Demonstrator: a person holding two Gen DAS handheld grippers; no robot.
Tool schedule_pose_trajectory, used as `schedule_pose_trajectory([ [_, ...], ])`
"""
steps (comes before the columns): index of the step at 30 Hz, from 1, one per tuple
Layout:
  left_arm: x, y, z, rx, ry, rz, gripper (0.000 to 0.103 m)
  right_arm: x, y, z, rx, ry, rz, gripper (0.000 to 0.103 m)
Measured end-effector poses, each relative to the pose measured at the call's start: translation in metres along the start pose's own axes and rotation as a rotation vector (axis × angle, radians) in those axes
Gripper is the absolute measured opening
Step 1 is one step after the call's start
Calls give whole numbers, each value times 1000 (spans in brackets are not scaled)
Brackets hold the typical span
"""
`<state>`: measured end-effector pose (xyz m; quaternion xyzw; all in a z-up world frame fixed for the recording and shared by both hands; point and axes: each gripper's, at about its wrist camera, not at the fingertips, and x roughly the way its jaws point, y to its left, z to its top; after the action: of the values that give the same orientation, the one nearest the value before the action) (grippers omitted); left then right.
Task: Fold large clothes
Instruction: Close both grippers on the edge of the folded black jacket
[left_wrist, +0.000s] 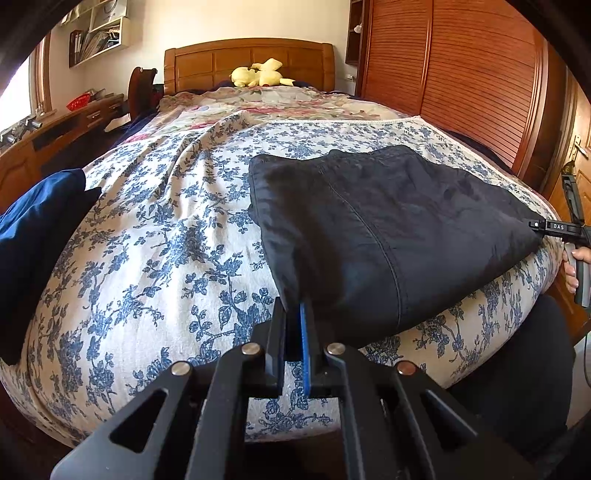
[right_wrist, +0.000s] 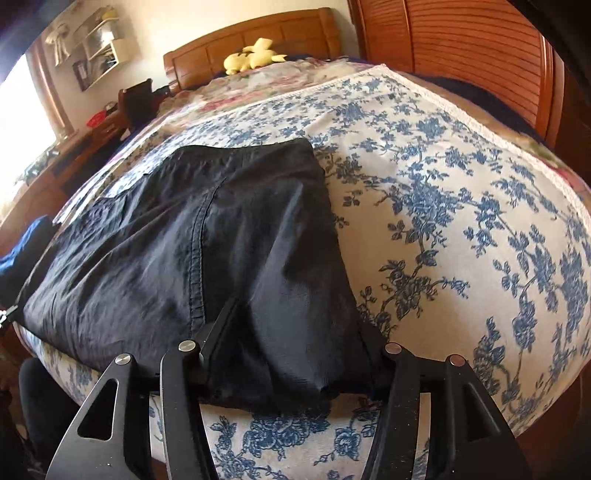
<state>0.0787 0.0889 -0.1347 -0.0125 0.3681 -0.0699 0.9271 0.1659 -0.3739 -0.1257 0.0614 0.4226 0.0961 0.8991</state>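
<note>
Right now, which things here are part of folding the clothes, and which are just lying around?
Part of the job:
black garment
left gripper, shut on its corner
right gripper, open over its edge

Lying about:
yellow plush toy
blue cloth
floral bedspread

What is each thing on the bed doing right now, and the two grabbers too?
Black garment: folded, lying flat near the bed's front edge.
Left gripper: shut on the black garment's corner.
Right gripper: open, the garment's other corner lying loose between its fingers.
Floral bedspread: spread over the bed, a little wrinkled.
Blue cloth: bunched at the bed's side.
Yellow plush toy: lying by the headboard.
</note>
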Motion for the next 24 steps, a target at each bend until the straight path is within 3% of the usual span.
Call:
schedule_pose_trajectory([
  [20, 3, 2, -7, -27, -9, -4, 5, 1, -2, 1, 37, 29, 20, 55],
  [21, 4, 2, -7, -28, -9, -5, 5, 1, 0, 2, 31, 28, 18, 53],
  [24, 3, 3, -7, -29, -10, -7, 5, -2, 9, 7, -19, 18, 26, 26],
])
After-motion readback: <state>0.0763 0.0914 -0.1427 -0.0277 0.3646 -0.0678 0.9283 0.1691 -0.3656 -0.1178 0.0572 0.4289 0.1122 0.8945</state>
